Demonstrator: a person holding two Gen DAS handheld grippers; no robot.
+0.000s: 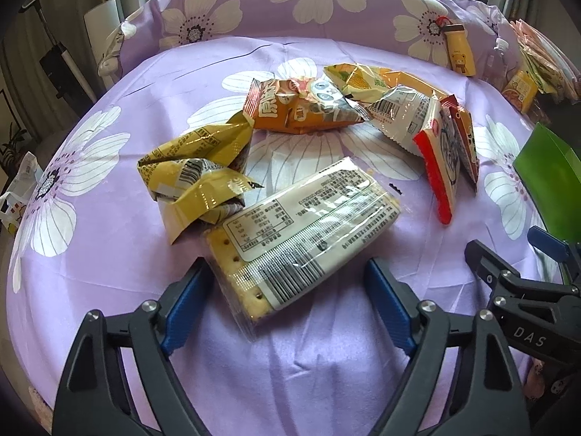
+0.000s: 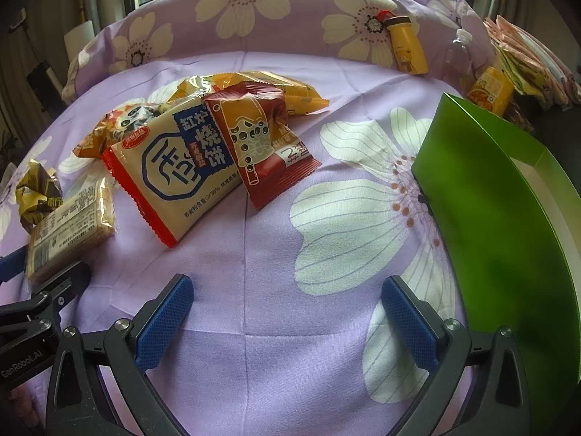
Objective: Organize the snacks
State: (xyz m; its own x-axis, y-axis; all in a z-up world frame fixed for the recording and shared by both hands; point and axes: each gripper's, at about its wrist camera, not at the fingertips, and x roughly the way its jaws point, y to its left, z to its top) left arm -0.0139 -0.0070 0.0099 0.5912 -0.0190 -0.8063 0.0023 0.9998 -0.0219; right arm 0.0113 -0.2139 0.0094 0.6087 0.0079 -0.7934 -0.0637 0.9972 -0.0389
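A clear pack of crackers (image 1: 305, 225) with a white label lies on the lilac flowered cloth (image 1: 109, 283). Its near end sits between the blue pads of my left gripper (image 1: 287, 269). The right pad stands clear of the wrapper, so the gripper is open. A crumpled yellow bag (image 1: 196, 181) touches the pack's far left side. Behind lie an orange panda bag (image 1: 301, 105), a white barcode bag (image 1: 399, 112) and a red-edged biscuit bag (image 2: 174, 174) under a dark red bag (image 2: 261, 141). My right gripper (image 2: 287, 283) is open over bare cloth, beside a green box (image 2: 490, 218).
Along the raised back edge stand a yellow bear bottle (image 1: 461, 51), a clear bottle (image 1: 497, 61) and an orange carton (image 1: 519, 91), with a stack of flat packets (image 1: 544, 61) at the far right. A white plastic bag (image 1: 18, 196) hangs off the left edge.
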